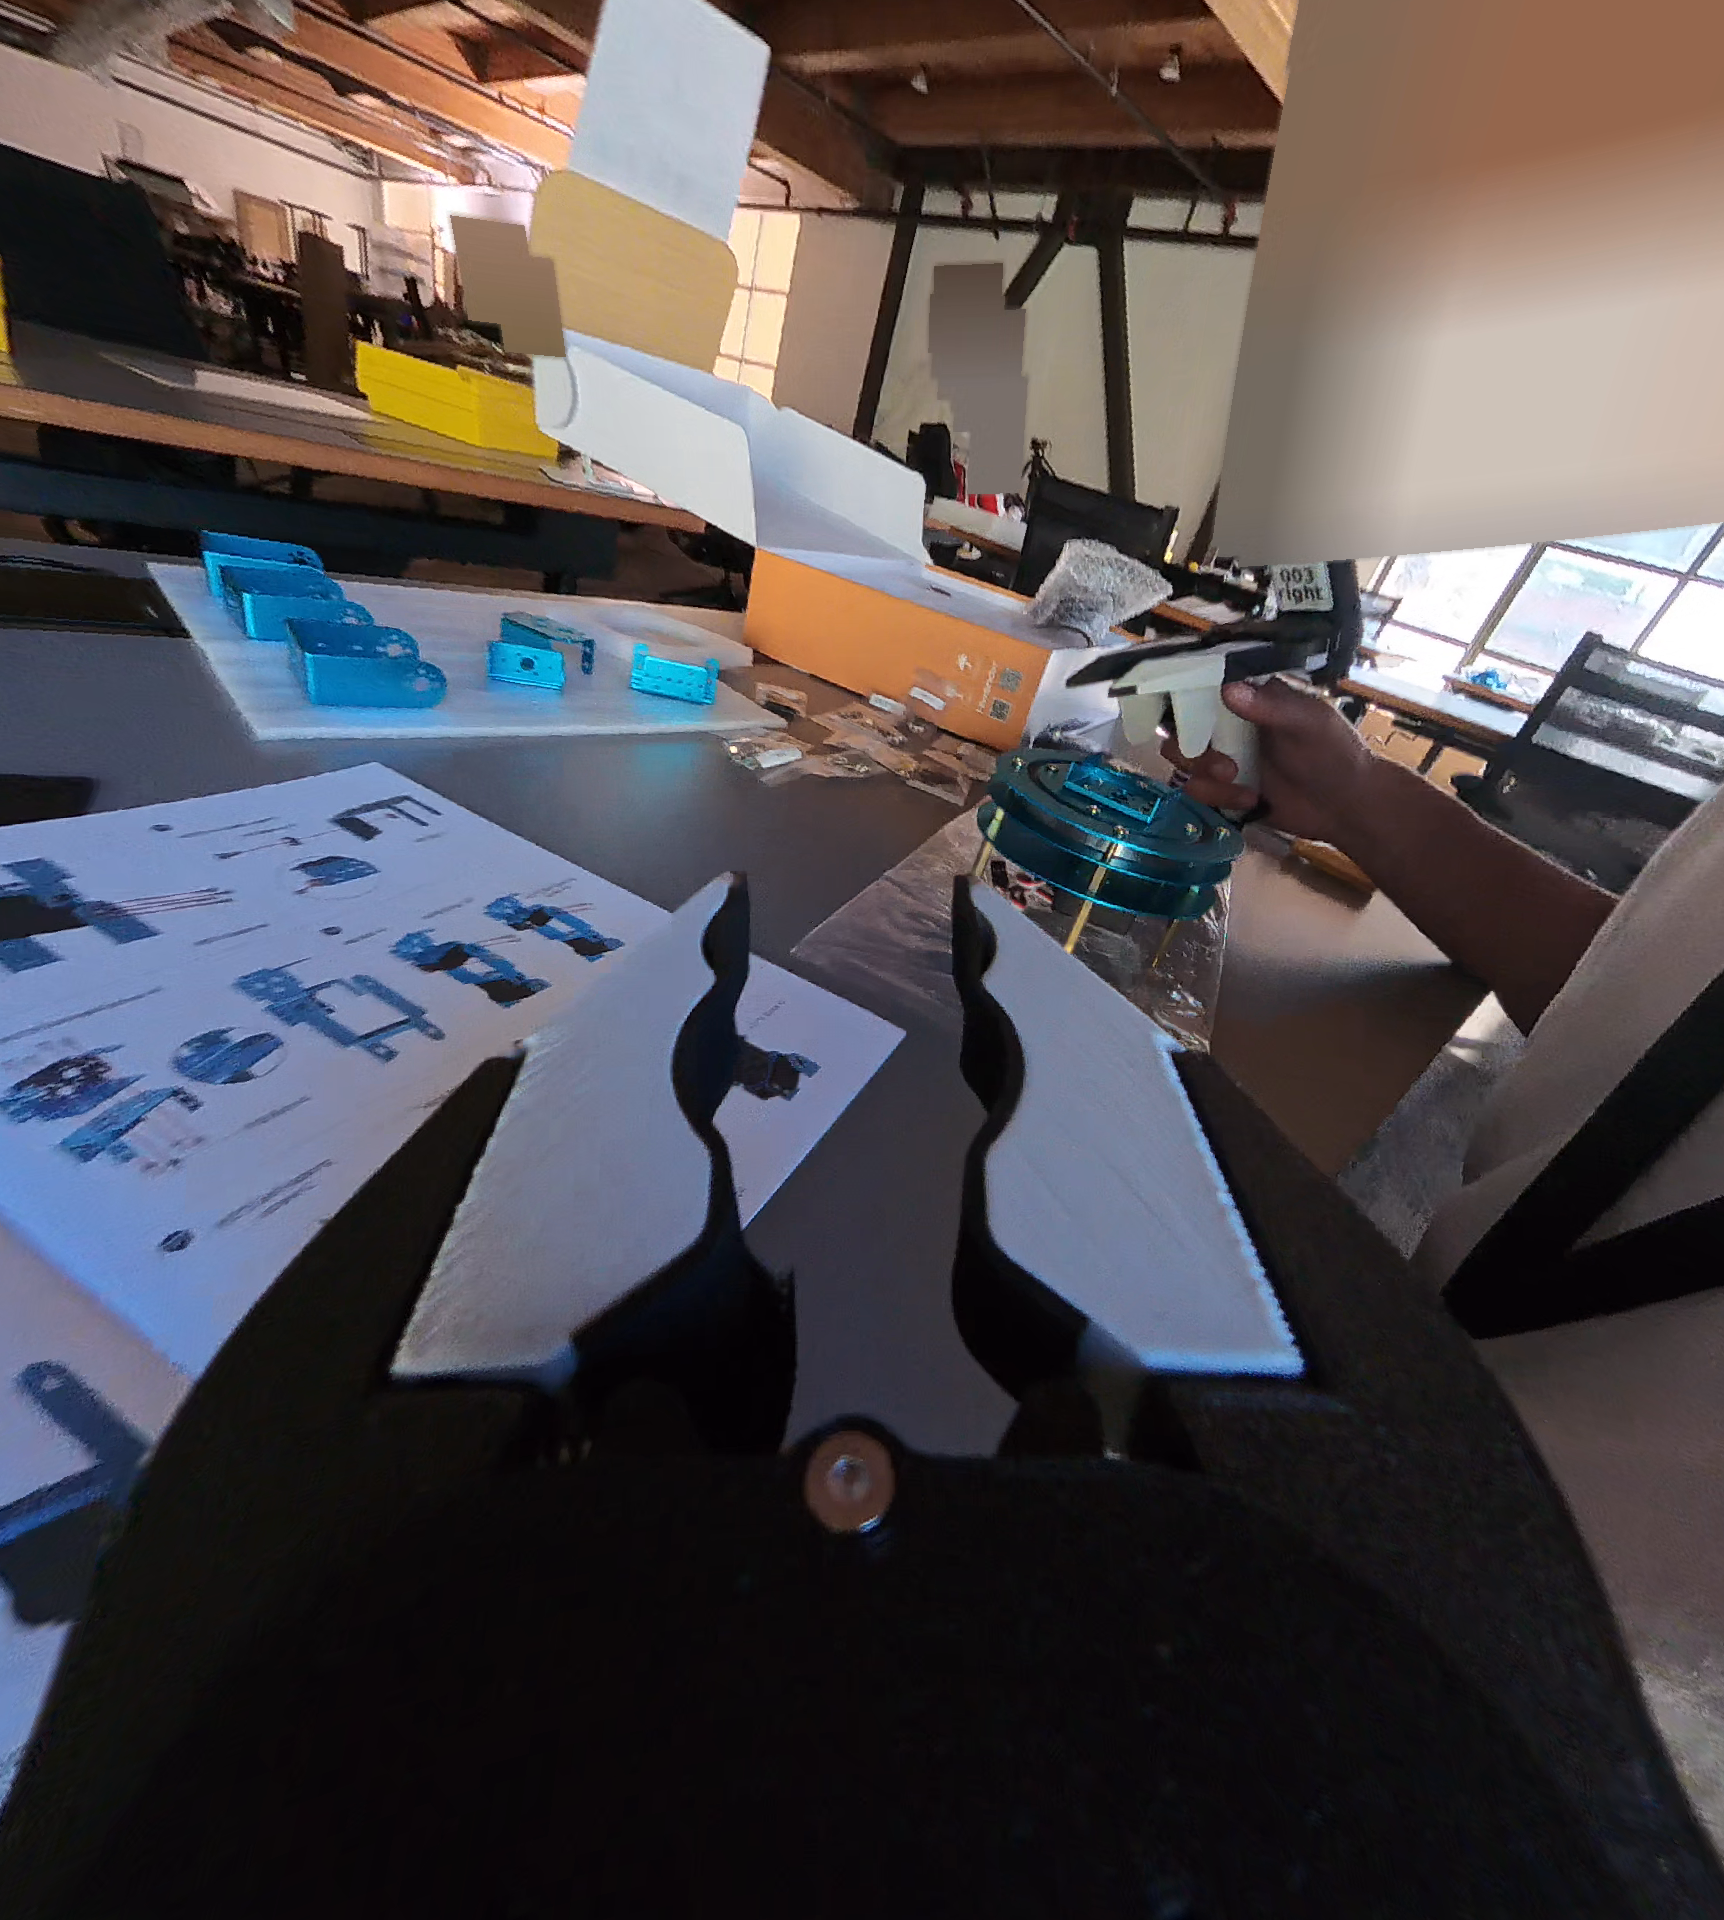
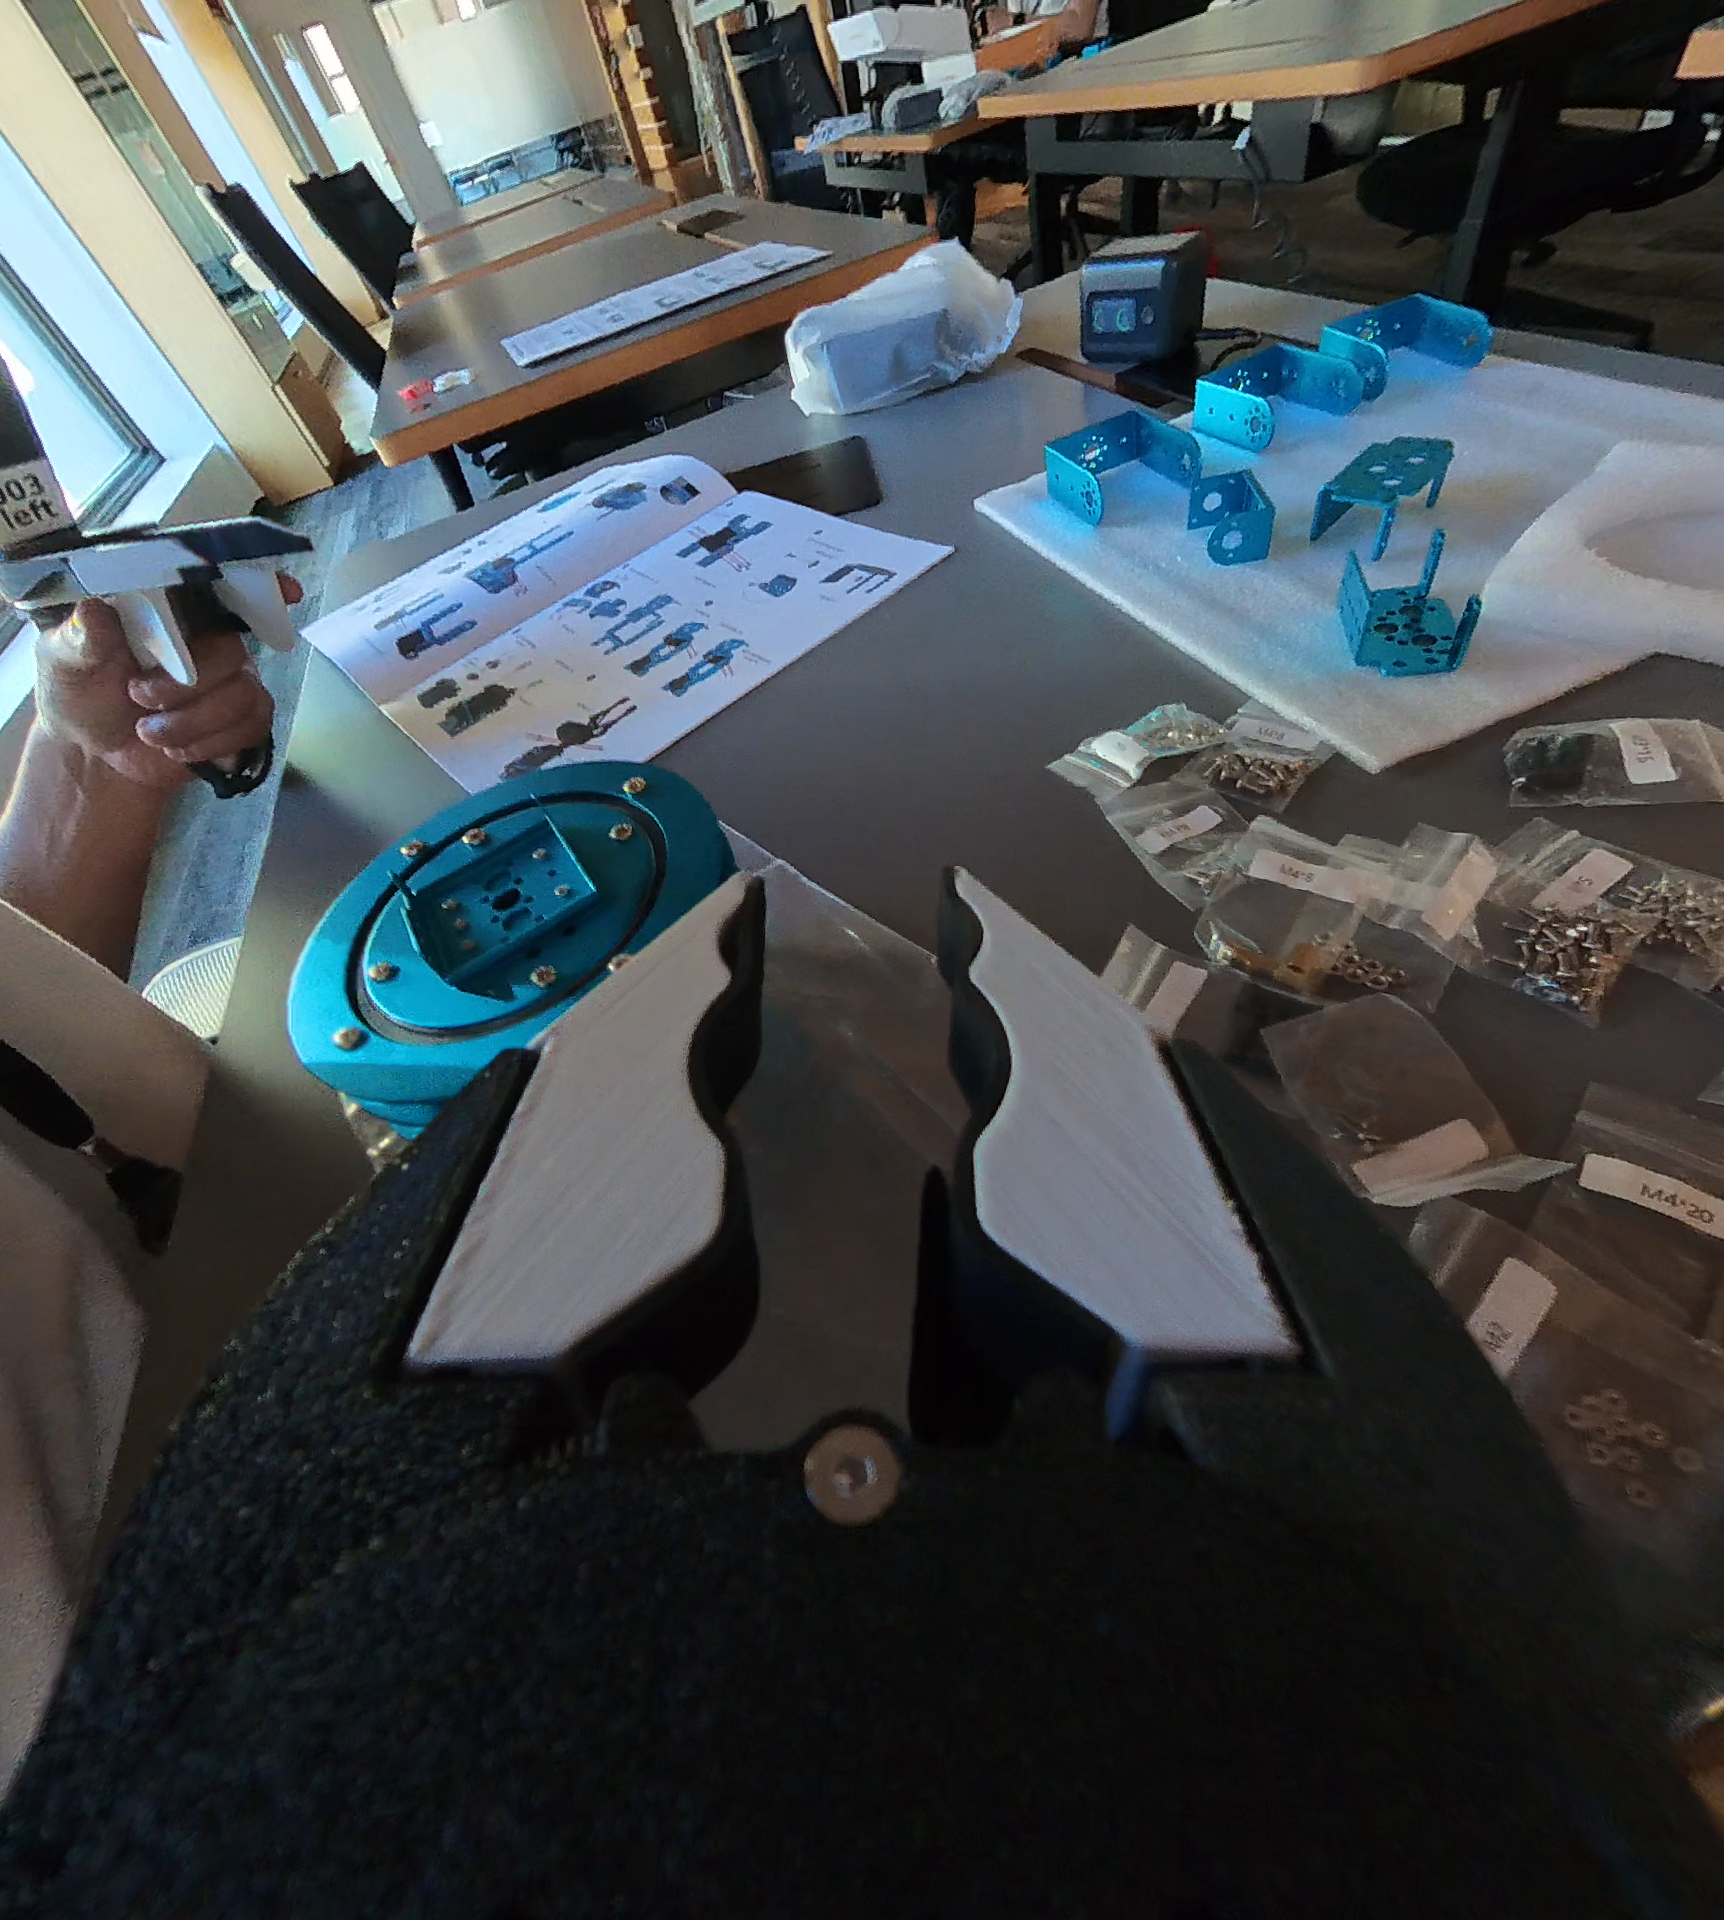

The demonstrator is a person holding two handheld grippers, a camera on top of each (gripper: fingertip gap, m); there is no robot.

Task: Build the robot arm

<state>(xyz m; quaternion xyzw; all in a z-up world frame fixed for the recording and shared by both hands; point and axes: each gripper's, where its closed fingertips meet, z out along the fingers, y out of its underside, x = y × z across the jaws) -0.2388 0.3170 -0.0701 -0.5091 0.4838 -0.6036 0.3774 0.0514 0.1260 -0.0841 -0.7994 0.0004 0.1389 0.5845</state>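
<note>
My left tongs (image 1: 847, 894) gaping, empty, above booklet (image 1: 214, 987). My right tongs (image 2: 853, 894) gaping, empty; blue round base (image 2: 484, 935) at 10 o'clock, just beside. Base looks metal: heavy, stiff, slick; grip rim. Screw bags (image 2: 1460, 935) at 2 o'clock.

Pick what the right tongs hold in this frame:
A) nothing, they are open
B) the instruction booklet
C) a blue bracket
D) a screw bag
A: the right tongs stand open with an empty gap, hovering beside the blue round base and above the screw bags.
</note>
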